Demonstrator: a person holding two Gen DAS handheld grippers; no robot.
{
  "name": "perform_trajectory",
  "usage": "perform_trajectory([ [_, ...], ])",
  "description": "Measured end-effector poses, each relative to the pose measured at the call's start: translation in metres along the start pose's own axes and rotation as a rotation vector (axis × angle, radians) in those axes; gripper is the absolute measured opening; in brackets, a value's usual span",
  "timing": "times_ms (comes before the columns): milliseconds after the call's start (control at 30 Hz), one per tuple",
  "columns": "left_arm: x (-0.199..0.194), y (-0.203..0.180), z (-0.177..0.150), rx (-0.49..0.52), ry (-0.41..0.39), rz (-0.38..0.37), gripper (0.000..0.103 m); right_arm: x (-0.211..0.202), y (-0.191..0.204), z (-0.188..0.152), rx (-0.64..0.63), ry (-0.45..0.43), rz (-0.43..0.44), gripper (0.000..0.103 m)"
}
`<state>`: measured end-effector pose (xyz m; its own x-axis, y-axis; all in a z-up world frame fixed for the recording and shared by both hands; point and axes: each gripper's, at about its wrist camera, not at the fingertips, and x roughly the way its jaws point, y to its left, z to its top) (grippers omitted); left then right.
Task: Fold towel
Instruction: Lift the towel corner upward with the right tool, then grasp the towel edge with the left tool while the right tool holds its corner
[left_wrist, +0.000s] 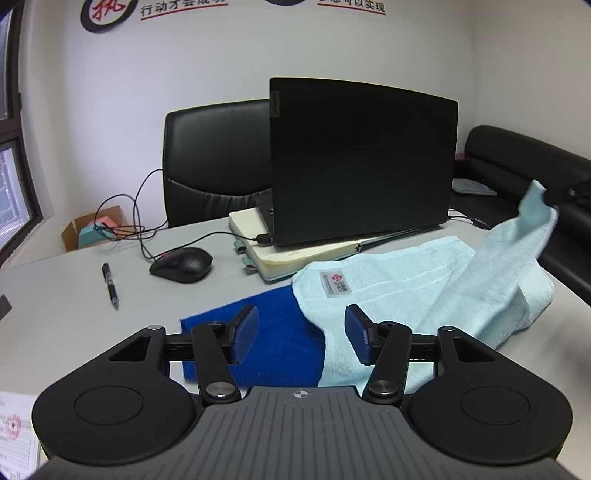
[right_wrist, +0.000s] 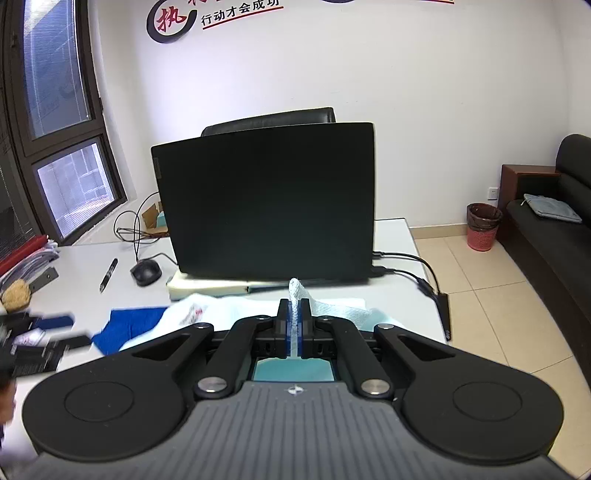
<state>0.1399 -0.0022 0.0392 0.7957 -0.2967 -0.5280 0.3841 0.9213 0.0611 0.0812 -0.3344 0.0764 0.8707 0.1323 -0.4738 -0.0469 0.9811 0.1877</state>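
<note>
A light blue towel (left_wrist: 399, 284) with a white label lies on the white desk, partly over a dark blue cloth (left_wrist: 280, 332). My left gripper (left_wrist: 301, 332) is open and empty, low over the near edge of both cloths. My right gripper (right_wrist: 294, 325) is shut on a corner of the light blue towel (right_wrist: 301, 291) and holds it lifted above the desk. In the left wrist view that lifted corner (left_wrist: 535, 206) rises at the far right, held by the right gripper (left_wrist: 565, 194). The dark blue cloth (right_wrist: 129, 325) also shows in the right wrist view.
A black laptop (left_wrist: 362, 158) stands open on a notebook (left_wrist: 295, 254) behind the towel. A mouse (left_wrist: 183, 264), a pen (left_wrist: 110, 284) and cables lie to the left. A black office chair (left_wrist: 214, 158) stands behind the desk, a sofa (right_wrist: 554, 236) and a bin (right_wrist: 482, 227) to the right.
</note>
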Motion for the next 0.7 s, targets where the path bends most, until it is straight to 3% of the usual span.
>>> perform_trajectory([
  [233,0.040,0.005,0.020,-0.019,0.091,-0.033,0.040,-0.041,-0.021,-0.028,0.042,-0.013,-0.019,0.003],
  [367,0.074,0.011,0.025,-0.050,0.165,-0.078,0.029,-0.058,-0.032,-0.045,0.060,-0.013,-0.038,0.003],
  [700,0.136,0.011,0.026,-0.086,0.261,-0.060,0.029,-0.084,-0.063,-0.088,0.161,0.006,-0.084,0.003],
])
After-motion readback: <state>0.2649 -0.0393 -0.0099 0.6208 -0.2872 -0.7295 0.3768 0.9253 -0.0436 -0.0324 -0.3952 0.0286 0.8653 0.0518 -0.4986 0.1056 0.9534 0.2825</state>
